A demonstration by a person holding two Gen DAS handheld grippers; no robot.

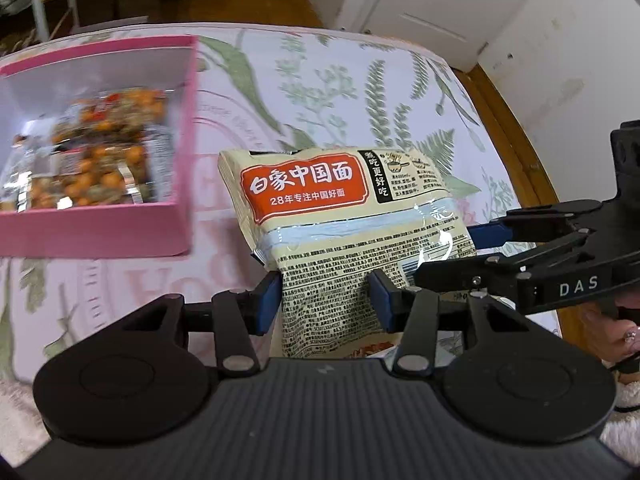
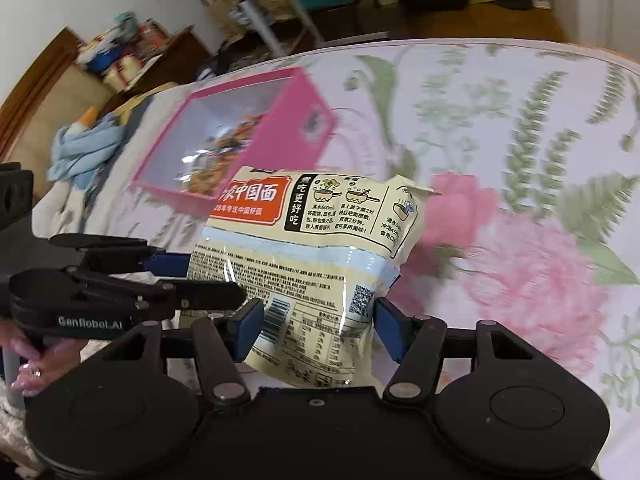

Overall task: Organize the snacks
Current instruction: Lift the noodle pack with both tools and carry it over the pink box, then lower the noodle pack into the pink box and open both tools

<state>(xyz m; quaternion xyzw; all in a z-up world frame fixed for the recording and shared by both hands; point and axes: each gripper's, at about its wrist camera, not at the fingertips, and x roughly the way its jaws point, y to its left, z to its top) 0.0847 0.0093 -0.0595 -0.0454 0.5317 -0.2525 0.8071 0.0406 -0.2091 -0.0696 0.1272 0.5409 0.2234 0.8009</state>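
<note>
- Noodle packet (image 1: pixel 340 236) is off the bedspread, held between both grippers, printed back side up, red label end pointing away from the cameras.
- Left gripper (image 1: pixel 326 304): blue pads clenched on the packet's near end, one pad on each side edge, film pinched in between.
- Right gripper (image 2: pixel 316 330): blue pads press the packet's near end from both sides as well, with the wrapper bulging between them. Reads as grasping, though the jaws stand wider than the left's.
- From the left wrist view, the right gripper comes in from the right edge, its fingers reaching the packet's right side. A hand (image 1: pixel 616 332) with painted nails is on its handle.
- From the right wrist view, the left gripper comes in from the left, with fingers at the packet's left edge.
- Pink box (image 1: pixel 176 224) sits open on the floral bedspread (image 1: pixel 320 80), ahead and left of the packet, not touching it. Clear snack bags (image 1: pixel 92 148) with orange pieces lie inside.
- Blue cloth (image 2: pixel 84 148) lies beyond the box, near the bed's far edge.
</note>
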